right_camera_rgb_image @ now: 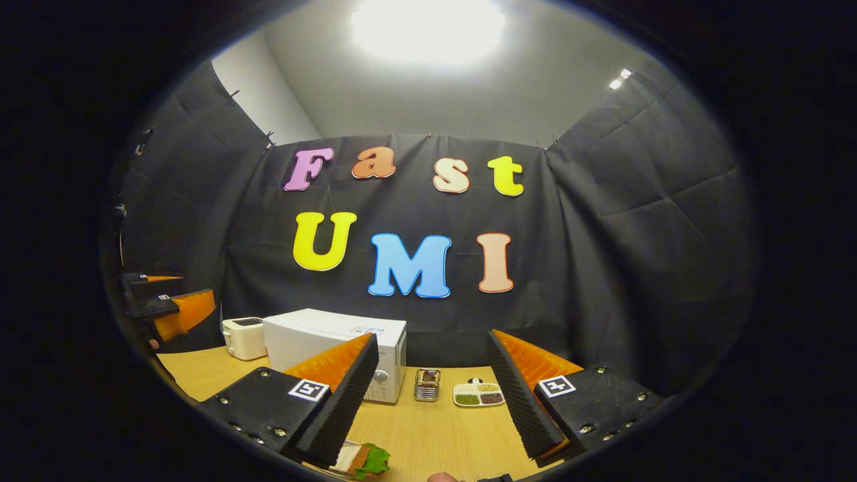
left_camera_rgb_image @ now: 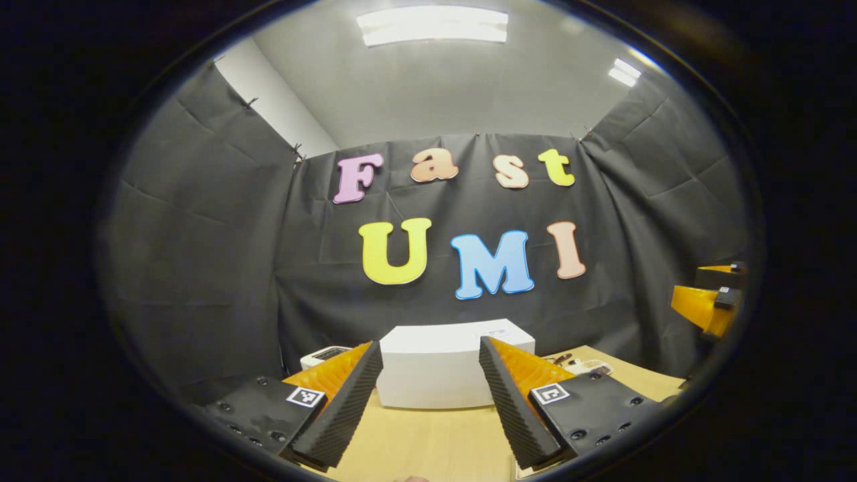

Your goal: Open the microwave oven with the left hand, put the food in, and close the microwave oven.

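Pale wooden tabletop [right_camera_rgb_image: 428, 435] carries a white box-shaped microwave oven [right_camera_rgb_image: 321, 341], door closed, standing at the far side against the black cloth wall; in the left gripper view the same oven [left_camera_rgb_image: 445, 371] sits straight ahead, framed between the spread orange-and-black fingers of the left gripper [left_camera_rgb_image: 428, 395], which hold nothing; a small white toaster [right_camera_rgb_image: 244, 337] stands just left of the oven; to its right sit a small square wire holder [right_camera_rgb_image: 426, 385] and a white divided dish of coloured grains [right_camera_rgb_image: 479, 394]; the right gripper [right_camera_rgb_image: 428, 402] is likewise wide apart and empty; a sandwich with green lettuce [right_camera_rgb_image: 365, 460] lies at the near edge, just beside its left finger.
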The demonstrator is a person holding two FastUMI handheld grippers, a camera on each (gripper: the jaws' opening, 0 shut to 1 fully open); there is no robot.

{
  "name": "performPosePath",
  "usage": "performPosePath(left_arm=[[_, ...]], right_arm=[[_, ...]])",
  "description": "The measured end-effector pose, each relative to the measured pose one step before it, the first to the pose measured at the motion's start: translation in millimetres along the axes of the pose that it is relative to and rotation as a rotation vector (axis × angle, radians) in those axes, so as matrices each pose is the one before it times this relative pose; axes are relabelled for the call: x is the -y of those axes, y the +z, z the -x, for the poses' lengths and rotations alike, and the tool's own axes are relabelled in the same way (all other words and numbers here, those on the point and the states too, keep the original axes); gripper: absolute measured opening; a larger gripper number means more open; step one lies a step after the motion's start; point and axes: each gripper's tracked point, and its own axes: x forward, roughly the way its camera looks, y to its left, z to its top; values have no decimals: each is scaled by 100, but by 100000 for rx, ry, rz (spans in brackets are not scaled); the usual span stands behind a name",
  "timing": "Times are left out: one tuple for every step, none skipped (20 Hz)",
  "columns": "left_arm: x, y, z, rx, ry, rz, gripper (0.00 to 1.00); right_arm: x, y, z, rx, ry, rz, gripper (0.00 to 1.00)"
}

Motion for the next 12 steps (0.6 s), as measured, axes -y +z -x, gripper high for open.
performPosePath(left_arm=[[428, 30, -597, 740, 270, -348, 95], [501, 50, -713, 137, -21, -166, 96], [611, -320, -792, 112, -461, 170, 96], [537, -52, -904, 132, -603, 424, 95], [494, -135, -889, 275, -691, 554, 96], [530, -201, -1174, 165, -758, 536, 96], [456, -246, -1101, -50, -707, 101, 95], [430, -253, -1127, 36, -921, -187, 96], [674, -647, -1345, -44, -1348, -136, 96], [570, -532, -1107, -431, -1538, 189, 96], [497, -444, -1137, -246, -1479, 638, 96], [354, -565, -1212, -94, -1378, 939, 95]], right_arm=[[538, -64, -15, 540, 167, -66, 98], [628, -66, -28, -4, -499, 580, 98], [654, -385, 1, -756, -630, 395, 98], [458, -137, 18, -762, -508, -279, 98], [319, 5, -85, -350, -418, -546, 98], [362, 51, -80, -200, -886, -258, 98], [460, -98, -27, -192, -1173, -58, 98], [346, -157, -131, -517, -1175, -106, 97], [209, -190, -68, -795, -1321, -230, 98], [192, -156, -81, -1028, -1378, -467, 97], [-36, 37, -124, -193, -1105, -503, 98], [-3, 230, -182, 560, -958, -97, 98]])
